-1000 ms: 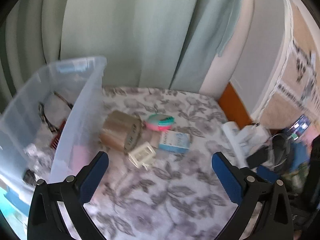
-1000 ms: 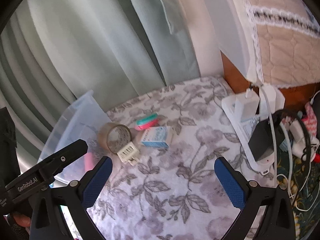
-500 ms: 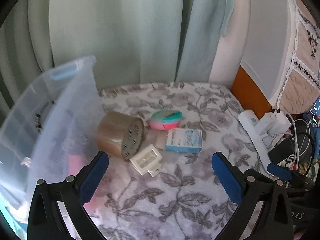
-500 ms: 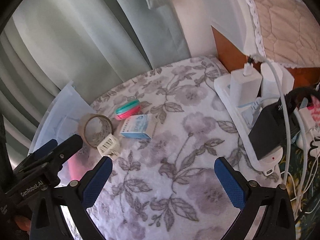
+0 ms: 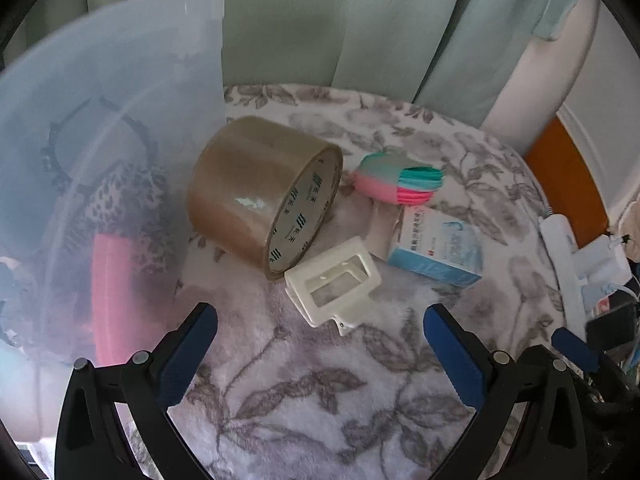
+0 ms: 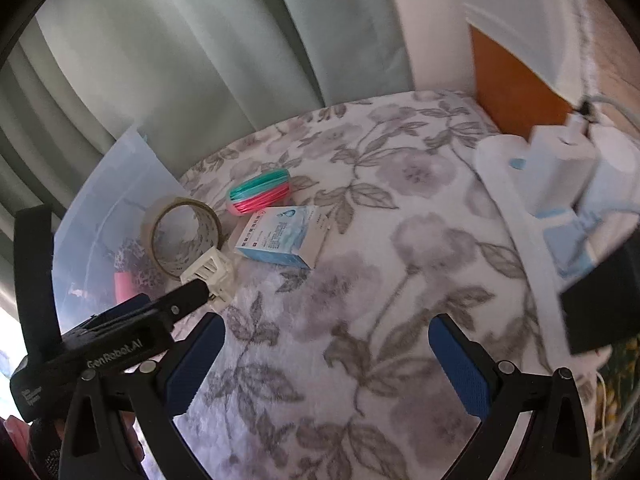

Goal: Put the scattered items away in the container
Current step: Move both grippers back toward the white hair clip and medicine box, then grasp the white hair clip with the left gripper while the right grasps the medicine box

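Observation:
A brown roll of tape (image 5: 260, 192) (image 6: 180, 236) lies on its side on the flowered cloth, beside the clear plastic bin (image 5: 100, 160) (image 6: 100, 208). A white clip (image 5: 334, 280) (image 6: 210, 270) rests against the roll. Behind are a pink and teal bundle (image 5: 400, 184) (image 6: 260, 192) and a light blue box (image 5: 436, 246) (image 6: 280, 236). My left gripper (image 5: 320, 344) is open just short of the white clip, nothing between its fingers. My right gripper (image 6: 326, 364) is open over bare cloth, nearer than the box. The left gripper's black body (image 6: 112, 336) shows in the right wrist view.
Inside the bin lie a pink item (image 5: 110, 296), a leopard-print piece (image 5: 128, 208) and a dark hairband (image 5: 80, 136). A white power strip (image 5: 560, 264) (image 6: 520, 208) with chargers and cables crowds the right side. Green curtains (image 5: 320, 20) hang behind; an orange wooden panel (image 6: 512, 88) stands at far right.
The left gripper has come much closer to the tape roll and white clip, which now fill its view. The right gripper has also moved forward toward the items. Both stayed open.

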